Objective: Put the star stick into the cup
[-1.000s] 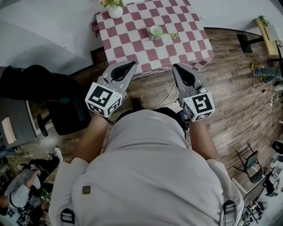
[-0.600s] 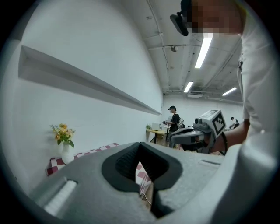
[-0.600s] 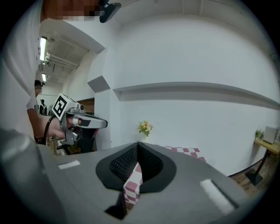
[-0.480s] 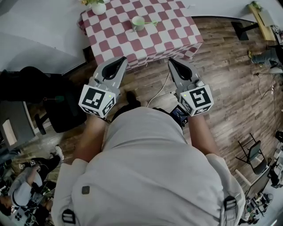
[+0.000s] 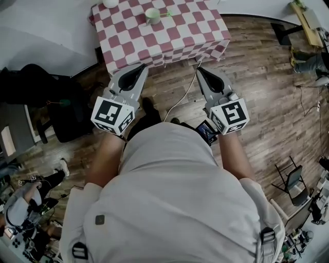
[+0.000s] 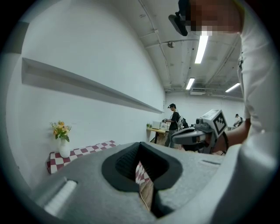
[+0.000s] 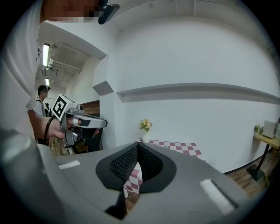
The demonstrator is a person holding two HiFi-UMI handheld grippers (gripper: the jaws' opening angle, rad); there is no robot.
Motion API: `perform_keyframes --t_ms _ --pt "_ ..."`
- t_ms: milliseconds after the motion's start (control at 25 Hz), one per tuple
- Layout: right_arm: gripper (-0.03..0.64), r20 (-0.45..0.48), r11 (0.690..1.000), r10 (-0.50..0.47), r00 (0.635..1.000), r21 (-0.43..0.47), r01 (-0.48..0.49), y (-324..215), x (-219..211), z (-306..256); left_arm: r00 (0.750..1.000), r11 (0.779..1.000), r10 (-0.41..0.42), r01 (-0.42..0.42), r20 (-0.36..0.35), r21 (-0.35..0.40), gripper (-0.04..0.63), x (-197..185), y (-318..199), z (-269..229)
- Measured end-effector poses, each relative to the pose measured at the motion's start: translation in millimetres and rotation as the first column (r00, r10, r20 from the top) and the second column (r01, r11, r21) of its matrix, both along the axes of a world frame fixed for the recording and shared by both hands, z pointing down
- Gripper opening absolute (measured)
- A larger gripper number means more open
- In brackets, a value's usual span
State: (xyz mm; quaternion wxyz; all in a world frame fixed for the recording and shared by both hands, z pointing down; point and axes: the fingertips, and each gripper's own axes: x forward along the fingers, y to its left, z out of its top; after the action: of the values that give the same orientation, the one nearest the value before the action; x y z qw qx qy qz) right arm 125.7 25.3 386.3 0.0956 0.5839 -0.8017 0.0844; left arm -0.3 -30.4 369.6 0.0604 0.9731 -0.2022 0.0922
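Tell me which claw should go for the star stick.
Right, marginally. The stick lies right of the cup; the left claw and right claw are both shut, empty, short of the table.

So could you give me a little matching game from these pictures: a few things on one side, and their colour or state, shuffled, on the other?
Things:
1. cup
2. vase
3. tablecloth
4. left gripper

Descriptions:
A. red and white checks
B. jaws shut, nothing held
C. pale green
D. white, with flowers in it

Pairs: 1-C, 2-D, 3-A, 4-B.
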Motion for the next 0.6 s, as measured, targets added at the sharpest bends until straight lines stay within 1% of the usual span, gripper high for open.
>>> perform_keyframes --t_ms 320,600 --pt "0.009 0.007 0.999 -0.048 0.999 0.011 0.047 55.9 5.6 0.3 0.999 0.999 -0.038 0.038 -0.001 0.002 0.003 7.3 61.3 0.4" --pt "0.009 0.011 0.995 -0.093 0.996 0.028 0.092 95.9 3.7 -2.1 0.997 0.997 -0.083 0.083 -0.003 0.006 0.003 3.3 108.8 -0.3"
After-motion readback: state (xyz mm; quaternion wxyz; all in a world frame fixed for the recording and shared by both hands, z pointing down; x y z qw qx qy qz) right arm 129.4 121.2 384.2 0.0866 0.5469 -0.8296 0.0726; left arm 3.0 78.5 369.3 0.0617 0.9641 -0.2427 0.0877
